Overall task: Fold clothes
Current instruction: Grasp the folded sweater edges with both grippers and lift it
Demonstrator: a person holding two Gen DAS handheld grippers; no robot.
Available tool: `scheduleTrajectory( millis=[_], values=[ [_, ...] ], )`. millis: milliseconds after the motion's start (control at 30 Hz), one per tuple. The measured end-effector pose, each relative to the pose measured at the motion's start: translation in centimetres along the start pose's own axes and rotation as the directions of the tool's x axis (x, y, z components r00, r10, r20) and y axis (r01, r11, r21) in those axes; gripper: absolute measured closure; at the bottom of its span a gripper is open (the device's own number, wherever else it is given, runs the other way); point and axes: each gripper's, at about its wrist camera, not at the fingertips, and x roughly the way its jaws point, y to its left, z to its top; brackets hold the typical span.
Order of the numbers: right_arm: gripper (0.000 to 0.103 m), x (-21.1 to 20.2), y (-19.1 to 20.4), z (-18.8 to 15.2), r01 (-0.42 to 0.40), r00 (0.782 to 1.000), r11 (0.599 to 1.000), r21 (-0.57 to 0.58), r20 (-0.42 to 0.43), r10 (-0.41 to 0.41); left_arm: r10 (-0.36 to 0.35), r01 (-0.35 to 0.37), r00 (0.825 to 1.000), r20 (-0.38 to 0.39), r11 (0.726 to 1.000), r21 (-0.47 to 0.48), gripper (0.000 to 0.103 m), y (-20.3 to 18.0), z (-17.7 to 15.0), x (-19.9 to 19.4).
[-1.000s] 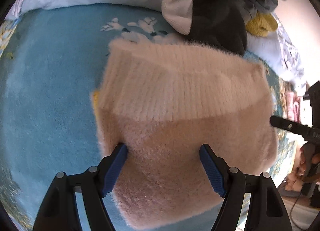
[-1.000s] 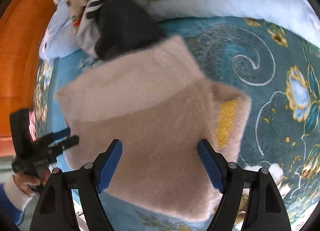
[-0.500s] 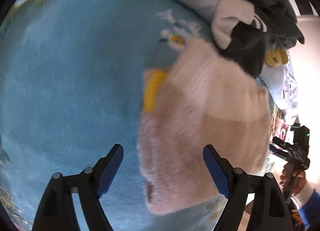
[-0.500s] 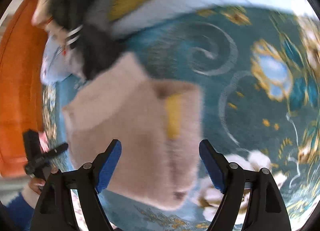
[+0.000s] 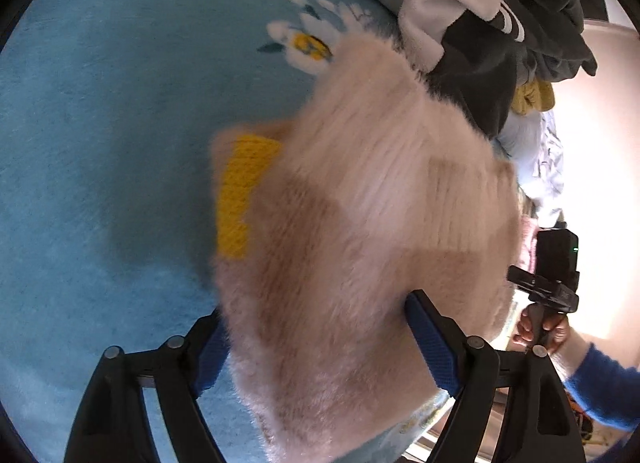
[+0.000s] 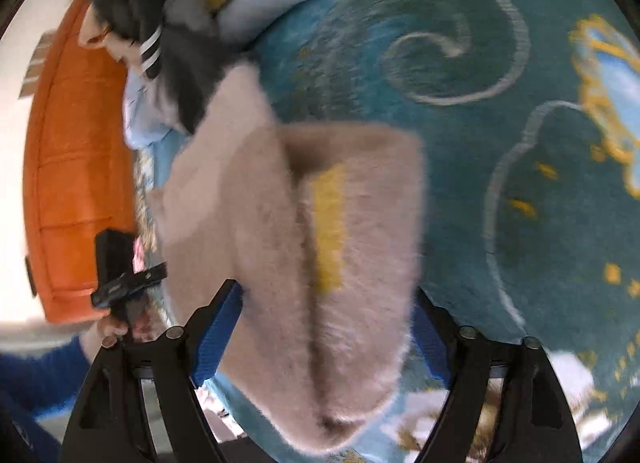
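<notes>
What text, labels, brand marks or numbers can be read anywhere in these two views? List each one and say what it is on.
None can be read.
Dark garment: only white stripes, no letters.
Fuzzy pink sweater: a plain yellow patch, no writing.
Blue blanket: flower pattern only.
The other handheld claw device: any marking on it is too small and blurred to read.

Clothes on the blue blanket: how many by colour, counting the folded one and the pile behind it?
Beige fuzzy sweater, folded: 1
Dark garment with white stripes: 1
White fleece piece: 1
Yellow item in the pile: 1
Total: 4 that can be told apart; the pile may hide more.
</notes>
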Motion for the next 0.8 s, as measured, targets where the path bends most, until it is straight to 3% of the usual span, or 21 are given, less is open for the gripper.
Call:
scheduleTrajectory(
  millis=[167, 467, 600, 700, 800],
  values=[
    [0.020, 0.0, -0.8, 0.7, -0.098, 0.995, 0.995, 0.020, -0.026, 0.098, -0.007, 0.008, 1.000, -0.022, 0.999, 0.034, 0.019, -0.5, 0.5, 1.0],
    [0.019, 1.0, -1.6, 2.1, -0.168, 0.983, 0.986, -0.014, -0.074, 0.166, -0.023, 0.024, 0.999, -0.023, 0.999, 0.022, 0.018, -1.2, 0.6, 1.9],
    [0.019, 1.6, -0.5, 3.2, -0.224, 0.970, 0.973, -0.046, -0.106, 0.219, -0.028, 0.030, 0.999, -0.035, 0.998, 0.060, 0.018, -2.2, 0.5, 2.3],
    [0.019, 3.0, 0.9, 3.5, -0.227, 0.966, 0.969, -0.096, -0.151, 0.211, -0.032, 0.036, 0.998, -0.056, 0.997, 0.071, 0.017, -2.3, 0.5, 2.8],
    [0.019, 3.4, 0.6, 4.2, -0.250, 0.958, 0.966, -0.063, -0.159, 0.238, -0.066, 0.070, 0.996, -0.060, 0.996, 0.064, 0.010, -2.2, 0.5, 3.2]
  ],
)
